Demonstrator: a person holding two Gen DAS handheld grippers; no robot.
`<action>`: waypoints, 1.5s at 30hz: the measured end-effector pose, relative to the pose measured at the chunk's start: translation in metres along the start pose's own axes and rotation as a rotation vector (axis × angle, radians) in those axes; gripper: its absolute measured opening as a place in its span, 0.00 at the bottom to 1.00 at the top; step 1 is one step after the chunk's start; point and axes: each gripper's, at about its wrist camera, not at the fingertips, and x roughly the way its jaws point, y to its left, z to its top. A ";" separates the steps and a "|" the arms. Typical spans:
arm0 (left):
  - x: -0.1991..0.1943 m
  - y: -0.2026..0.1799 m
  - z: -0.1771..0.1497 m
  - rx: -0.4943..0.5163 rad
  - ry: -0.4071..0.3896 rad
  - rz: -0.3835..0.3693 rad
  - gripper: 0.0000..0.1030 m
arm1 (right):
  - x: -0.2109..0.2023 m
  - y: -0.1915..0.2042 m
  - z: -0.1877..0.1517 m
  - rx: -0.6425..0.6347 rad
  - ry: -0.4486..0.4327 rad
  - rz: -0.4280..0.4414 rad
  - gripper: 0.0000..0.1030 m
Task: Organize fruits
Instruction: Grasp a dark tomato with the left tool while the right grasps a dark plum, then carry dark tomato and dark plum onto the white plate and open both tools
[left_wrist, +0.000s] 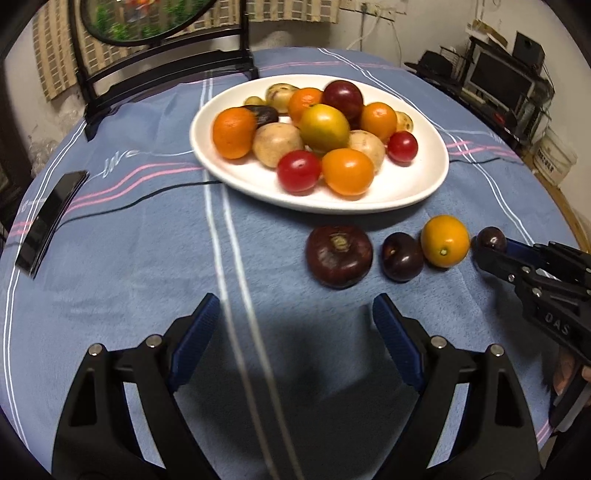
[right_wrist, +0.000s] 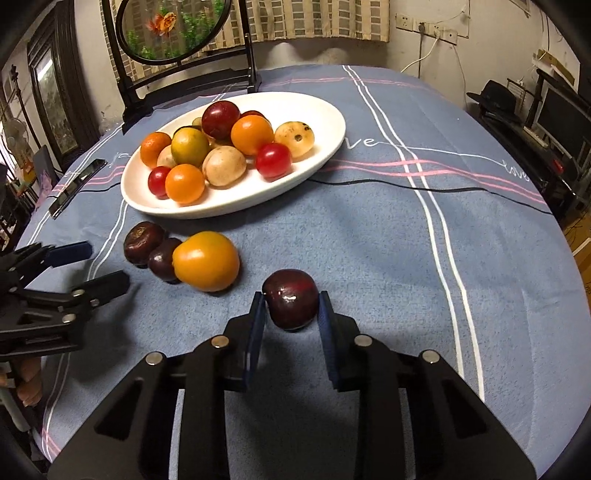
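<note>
**Dark plum pinched as fruit sorting goes on**

The left tool (left_wrist: 295, 332) hangs spread and empty over bare blue cloth. Right of it, the right tool (right_wrist: 291, 310) pinches a dark plum (right_wrist: 291, 302) resting on the surface (right_wrist: 369, 258), beside three loose fruits; the white plate (right_wrist: 325, 147) lies beyond, toward the far edge, path open.

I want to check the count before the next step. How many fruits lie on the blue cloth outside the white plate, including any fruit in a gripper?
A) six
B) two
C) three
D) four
D: three fruits sit in a row on the cloth, and the right gripper is shut on a fourth, a dark plum, outside the plate.
</note>
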 end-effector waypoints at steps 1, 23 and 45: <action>0.002 -0.002 0.003 0.008 0.004 0.001 0.83 | -0.001 0.000 0.000 0.001 -0.003 0.003 0.28; -0.003 -0.011 0.010 0.032 -0.027 -0.032 0.41 | -0.014 0.001 -0.002 0.009 -0.033 0.028 0.28; -0.039 0.024 0.092 -0.067 -0.140 -0.066 0.41 | -0.036 0.013 0.099 -0.017 -0.188 0.116 0.28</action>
